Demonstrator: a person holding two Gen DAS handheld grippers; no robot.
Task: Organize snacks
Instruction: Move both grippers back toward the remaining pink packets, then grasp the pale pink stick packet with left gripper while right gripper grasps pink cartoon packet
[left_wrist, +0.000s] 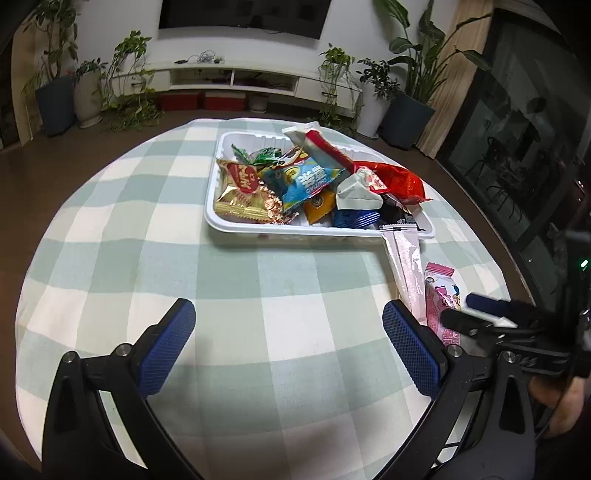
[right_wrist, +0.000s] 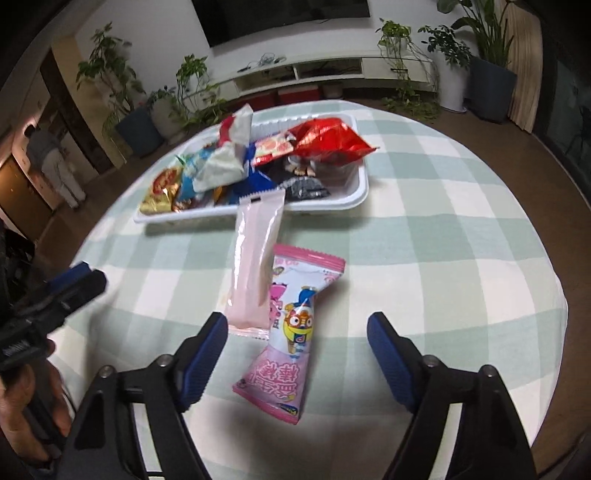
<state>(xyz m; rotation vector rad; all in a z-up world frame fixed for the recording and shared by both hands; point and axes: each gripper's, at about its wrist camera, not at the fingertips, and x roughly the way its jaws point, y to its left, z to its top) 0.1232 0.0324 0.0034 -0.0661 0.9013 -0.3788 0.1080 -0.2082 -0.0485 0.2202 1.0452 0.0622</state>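
A white tray (left_wrist: 258, 229) (right_wrist: 364, 190) heaped with several snack packets stands on the checked tablecloth. A pale pink long packet (right_wrist: 255, 258) (left_wrist: 408, 269) leans from the cloth onto the tray's near rim. Beside it lies a pink cartoon packet (right_wrist: 291, 332) (left_wrist: 441, 295) flat on the cloth. My right gripper (right_wrist: 299, 325) hangs open over the cartoon packet, which lies between its blue pads without being pressed. My left gripper (left_wrist: 288, 314) stands wide open over bare cloth, left of both packets. The right gripper's fingers (left_wrist: 487, 310) show at the left wrist view's right edge.
The round table (left_wrist: 110, 221) has a green and white checked cloth, its edge close on all sides. Potted plants (left_wrist: 402, 110), a low white TV cabinet (left_wrist: 236, 79) and a person (right_wrist: 55, 166) standing far left are in the background. A hand (right_wrist: 26, 406) holds the left gripper.
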